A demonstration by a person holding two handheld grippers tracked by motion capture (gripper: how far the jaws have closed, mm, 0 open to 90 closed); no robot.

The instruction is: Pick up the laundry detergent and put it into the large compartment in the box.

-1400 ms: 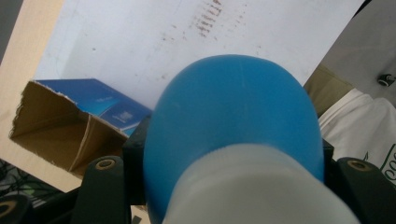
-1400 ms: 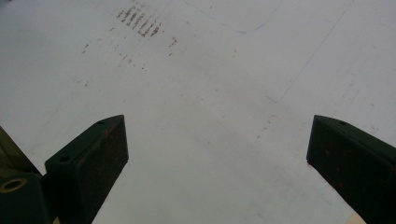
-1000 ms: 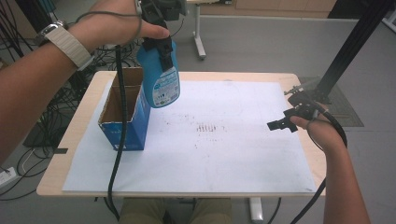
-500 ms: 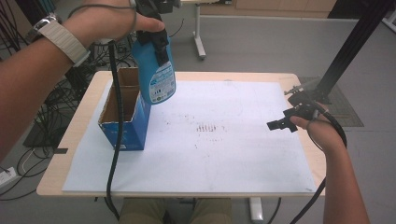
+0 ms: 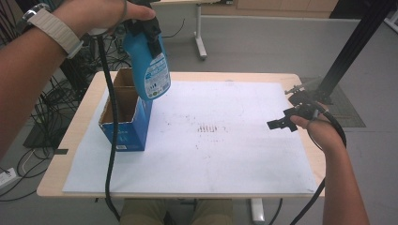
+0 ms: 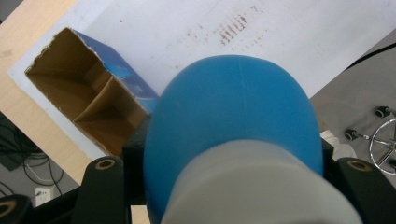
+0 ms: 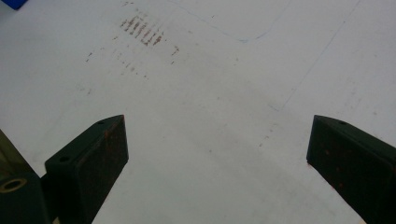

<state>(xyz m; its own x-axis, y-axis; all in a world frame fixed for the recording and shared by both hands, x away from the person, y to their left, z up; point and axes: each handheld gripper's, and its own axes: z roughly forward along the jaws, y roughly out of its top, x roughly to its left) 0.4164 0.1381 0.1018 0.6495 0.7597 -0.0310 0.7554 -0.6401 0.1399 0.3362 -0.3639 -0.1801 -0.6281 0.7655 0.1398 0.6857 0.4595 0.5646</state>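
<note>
A blue spray bottle [image 5: 149, 65] hangs in the air above the right side of an open blue cardboard box [image 5: 126, 112]. My left gripper [image 5: 141, 23] is shut on the bottle's top part. In the left gripper view the bottle's rounded blue body [image 6: 233, 126] is seen from above, with the box [image 6: 88, 107] and its inner cardboard divider below and to the left. My right gripper [image 5: 281, 123] rests low over the white sheet near the table's right edge. It stands open [image 7: 215, 154] with nothing between its jaws.
A white sheet [image 5: 225, 154] covers most of the wooden table [image 5: 70, 140], with a patch of brown marks [image 5: 209, 127] at its middle. A black cable [image 5: 110, 140] hangs from the left gripper past the box. A black stand [image 5: 347, 51] rises at the right.
My left gripper has lifted the bottle higher and a little away from the box. The right gripper has stayed in place.
</note>
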